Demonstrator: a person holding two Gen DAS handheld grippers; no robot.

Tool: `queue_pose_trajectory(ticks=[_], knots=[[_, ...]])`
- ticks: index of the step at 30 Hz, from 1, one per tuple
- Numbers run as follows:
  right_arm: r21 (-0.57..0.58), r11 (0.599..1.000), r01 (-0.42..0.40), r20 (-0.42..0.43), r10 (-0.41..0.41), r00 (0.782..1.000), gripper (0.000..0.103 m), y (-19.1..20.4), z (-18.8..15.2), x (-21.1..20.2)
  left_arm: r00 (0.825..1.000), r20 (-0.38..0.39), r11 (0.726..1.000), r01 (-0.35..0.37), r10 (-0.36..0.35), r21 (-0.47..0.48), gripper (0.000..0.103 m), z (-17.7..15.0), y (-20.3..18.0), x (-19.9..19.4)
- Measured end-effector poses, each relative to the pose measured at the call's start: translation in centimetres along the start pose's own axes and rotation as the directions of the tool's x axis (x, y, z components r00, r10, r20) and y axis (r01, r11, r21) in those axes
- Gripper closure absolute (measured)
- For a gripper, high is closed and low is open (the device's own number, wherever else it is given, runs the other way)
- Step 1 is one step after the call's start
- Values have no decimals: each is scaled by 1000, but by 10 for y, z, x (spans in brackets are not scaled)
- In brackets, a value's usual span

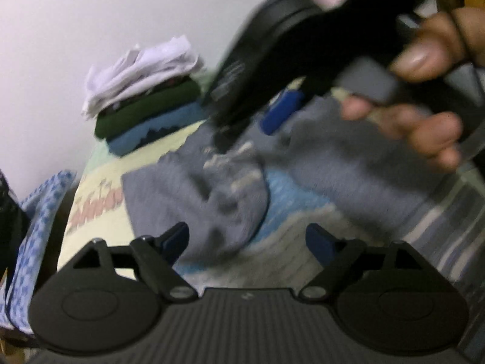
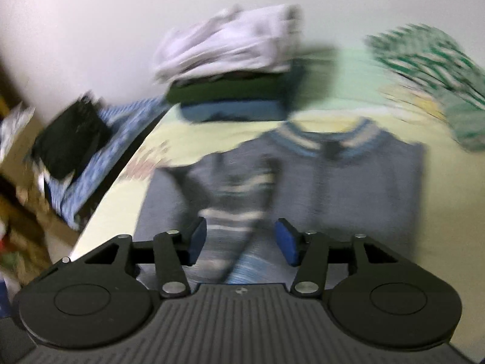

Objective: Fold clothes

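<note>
Motion blur smears nearly everything I see. At two o'clock in my left view, my right gripper [image 1: 242, 115] and hand [image 1: 424, 91] cover part of the grey sweater [image 1: 197, 200]. In my right view the folded stack [image 2: 230, 69] at twelve and the green striped cloth [image 2: 430, 69] at two are streaks; the dark object [image 2: 72, 139] at nine stays unidentifiable.

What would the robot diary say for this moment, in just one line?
task: fold clothes | left gripper: open, empty | right gripper: open, over sleeve | grey sweater: flat, one sleeve folded in | folded pile: behind
</note>
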State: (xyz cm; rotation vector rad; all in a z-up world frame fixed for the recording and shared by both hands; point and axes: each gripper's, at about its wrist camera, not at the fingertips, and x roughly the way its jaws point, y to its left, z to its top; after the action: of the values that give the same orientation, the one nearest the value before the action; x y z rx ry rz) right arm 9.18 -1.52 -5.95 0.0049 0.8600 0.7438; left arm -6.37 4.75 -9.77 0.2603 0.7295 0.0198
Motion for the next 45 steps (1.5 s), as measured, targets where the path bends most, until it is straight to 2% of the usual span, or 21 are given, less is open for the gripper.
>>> queue_pose_trajectory(ticks=[4,6,7,8,9,12,17,20,22,24,26,27,28,31,34,40,42,43,45], knots=[[-177,977,122,39,-117,992,50,38,-3,31,999,-38,999,-12,11,-35,17,-11,5,0],[-197,968,157,17,-156,988,54,39,-7,45,999,-47,999,-8,6,-45,16,-14,5,0],[-179,970,166,-3,-170,986,68,35,-8,50,999,-46,999,-10,8,-44,16,-16,5,0],[-142,977,161,-10,-164,986,77,28,-6,50,999,-43,999,-12,10,-45,15,-17,4,0],[-94,986,141,-7,-142,990,90,20,-2,46,999,-42,999,-12,10,-47,15,-17,4,0],[28,997,77,36,-78,996,91,-2,9,29,999,-49,998,-1,-3,-65,12,-17,9,1],[120,993,-2,148,-16,989,90,-19,26,-3,997,-72,994,9,-17,-112,9,-18,22,1],[185,983,-21,213,-19,977,90,-31,27,-19,996,-84,992,8,-19,-124,6,-19,25,4],[220,975,10,246,-66,967,90,-42,21,-27,996,-83,992,8,-18,-122,6,-19,25,5],[200,970,136,230,-182,956,88,-47,10,-31,997,-79,993,11,-21,-114,6,-20,23,5],[143,958,250,198,-275,941,78,-49,-2,-33,997,-75,994,10,-18,-106,4,-20,22,4],[120,951,284,182,-302,936,70,-51,-7,-34,997,-72,995,9,-17,-102,4,-20,21,4],[139,951,277,174,-299,938,63,-56,-12,-38,997,-72,995,10,-17,-101,3,-20,21,5],[294,930,219,184,-280,942,62,-83,-23,-52,997,-76,994,17,-26,-112,1,-20,25,8],[380,896,229,161,-308,938,61,-100,-26,-54,997,-75,993,22,-31,-113,1,-20,26,9],[457,872,174,146,-266,953,61,-105,-24,-41,997,-67,995,19,-25,-99,1,-20,24,9],[434,877,208,145,-296,944,57,-99,-17,-30,997,-70,995,19,-26,-98,1,-19,24,10],[421,877,230,136,-312,940,53,-96,-14,-24,997,-72,995,18,-25,-97,1,-19,24,10],[394,870,295,74,-350,934,49,-93,-10,-10,997,-73,995,16,-23,-96,1,-18,23,10]])
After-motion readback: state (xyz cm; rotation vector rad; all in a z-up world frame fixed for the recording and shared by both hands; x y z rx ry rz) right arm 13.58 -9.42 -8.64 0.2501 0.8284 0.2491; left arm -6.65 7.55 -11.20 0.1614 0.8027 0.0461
